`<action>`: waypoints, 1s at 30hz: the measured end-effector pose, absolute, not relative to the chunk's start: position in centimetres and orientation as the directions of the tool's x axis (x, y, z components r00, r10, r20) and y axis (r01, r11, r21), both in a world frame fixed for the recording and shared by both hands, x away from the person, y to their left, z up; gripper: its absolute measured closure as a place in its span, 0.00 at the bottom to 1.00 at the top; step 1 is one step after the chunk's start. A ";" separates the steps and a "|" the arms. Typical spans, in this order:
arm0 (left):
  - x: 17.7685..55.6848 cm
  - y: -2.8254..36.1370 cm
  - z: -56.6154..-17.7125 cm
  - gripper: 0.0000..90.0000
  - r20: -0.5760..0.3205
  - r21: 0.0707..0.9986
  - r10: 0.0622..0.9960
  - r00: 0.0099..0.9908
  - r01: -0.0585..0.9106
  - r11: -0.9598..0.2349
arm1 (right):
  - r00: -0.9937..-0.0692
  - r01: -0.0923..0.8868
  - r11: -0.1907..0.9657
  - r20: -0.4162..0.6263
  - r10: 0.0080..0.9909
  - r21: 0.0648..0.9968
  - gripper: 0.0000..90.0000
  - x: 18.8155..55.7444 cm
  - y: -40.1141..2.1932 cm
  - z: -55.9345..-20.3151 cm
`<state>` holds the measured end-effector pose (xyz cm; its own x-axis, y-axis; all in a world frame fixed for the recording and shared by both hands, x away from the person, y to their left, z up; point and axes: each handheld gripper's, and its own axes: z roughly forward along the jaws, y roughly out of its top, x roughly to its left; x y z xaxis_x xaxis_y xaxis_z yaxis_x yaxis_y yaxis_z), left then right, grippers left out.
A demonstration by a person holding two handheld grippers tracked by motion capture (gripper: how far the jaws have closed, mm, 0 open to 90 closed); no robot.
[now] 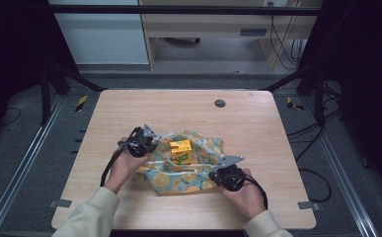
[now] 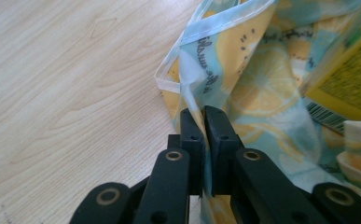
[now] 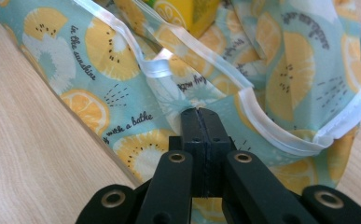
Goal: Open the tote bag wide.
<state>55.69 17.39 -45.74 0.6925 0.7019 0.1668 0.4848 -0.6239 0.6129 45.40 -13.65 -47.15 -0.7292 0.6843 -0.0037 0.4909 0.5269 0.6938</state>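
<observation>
The cloth [image 1: 188, 168] lies rumpled near the middle of the wooden table [image 1: 257, 123], pale blue with orange and lemon slices and a white hem. Printed on it in dark script are "in the sunshine" and "with a bathe", readable in the right gripper view; other lines are too creased to read. A yellow carton [image 1: 180, 151] stands on the cloth between the two grippers; a barcode shows on it in the left gripper view, but its small print is too blurred to make out.

The left gripper [image 2: 202, 116] is closed on a fold of the cloth at its edge, the fabric pinched between the jaws. The right gripper [image 3: 200, 114] is likewise clamped on cloth, jaws pressed together. In the high view both hands rest low at the table, sleeves coming in from below, the left hand [image 1: 125, 165] at the cloth's far-left side and the right hand [image 1: 245, 193] at its near-right corner.
</observation>
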 end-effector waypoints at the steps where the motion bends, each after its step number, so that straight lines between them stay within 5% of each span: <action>1: 55.7 17.3 -45.9 0.97 0.167 0.617 0.704 0.691 0.483 -0.621 | -0.726 0.496 0.521 0.002 0.688 0.695 1.00 45.4 -13.8 -47.3; 30: 55.8 17.0 -47.8 1.00 0.217 0.610 0.730 0.648 0.495 -0.619 | -0.696 0.558 0.483 0.063 0.716 0.675 1.00 45.0 -16.8 -48.3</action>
<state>55.81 16.95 -47.76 0.6476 0.7305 0.2169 0.4946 -0.6195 0.6096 44.99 -16.76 -48.28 -0.6957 0.7156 0.0626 0.5577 0.4832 0.6748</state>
